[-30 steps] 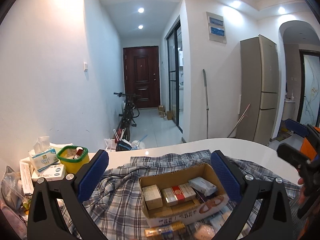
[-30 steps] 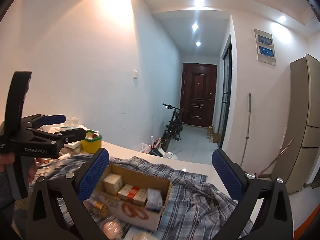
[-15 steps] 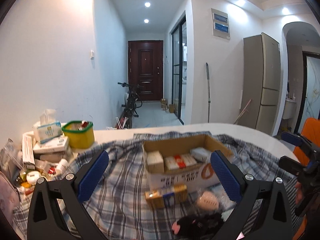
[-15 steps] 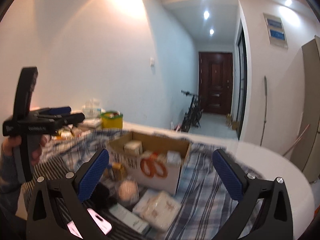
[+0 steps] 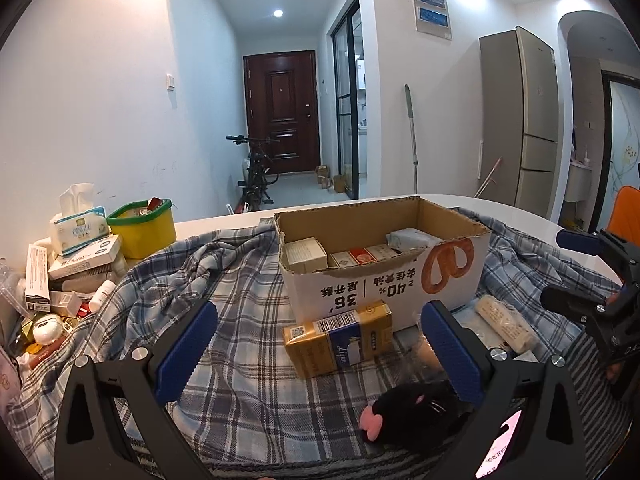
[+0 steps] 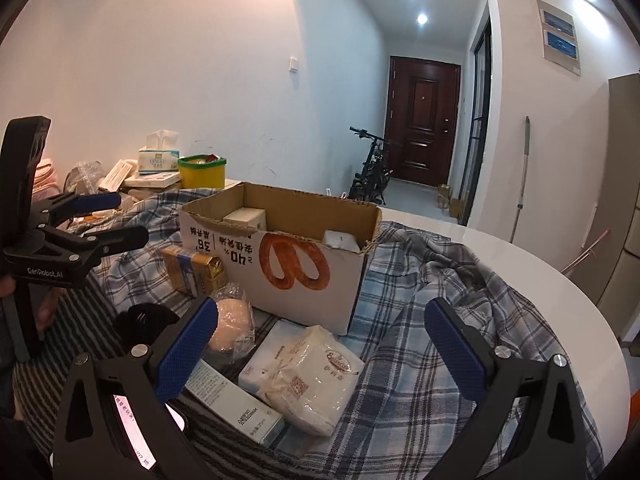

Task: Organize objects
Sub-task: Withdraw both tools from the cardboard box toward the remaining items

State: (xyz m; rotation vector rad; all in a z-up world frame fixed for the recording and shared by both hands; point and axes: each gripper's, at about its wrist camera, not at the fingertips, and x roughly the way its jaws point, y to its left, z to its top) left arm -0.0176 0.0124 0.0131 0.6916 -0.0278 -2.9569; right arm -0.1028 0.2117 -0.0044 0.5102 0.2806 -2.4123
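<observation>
Both grippers have dropped lower: left gripper spread empty over a glossy gold carton; right gripper, spread empty, above a crinkly white packet beside the cardboard box.

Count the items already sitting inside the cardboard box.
4 visible in the cardboard box: a beige carton at its left end, two flat red-and-white packs in the middle, a grey-white packet at right. The near wall may hide more.

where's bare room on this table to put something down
Free: plaid cloth between the cardboard box and the yellow tub, and the bare white table right of the box. Crowded: in front of the box, around the gold carton.
</observation>
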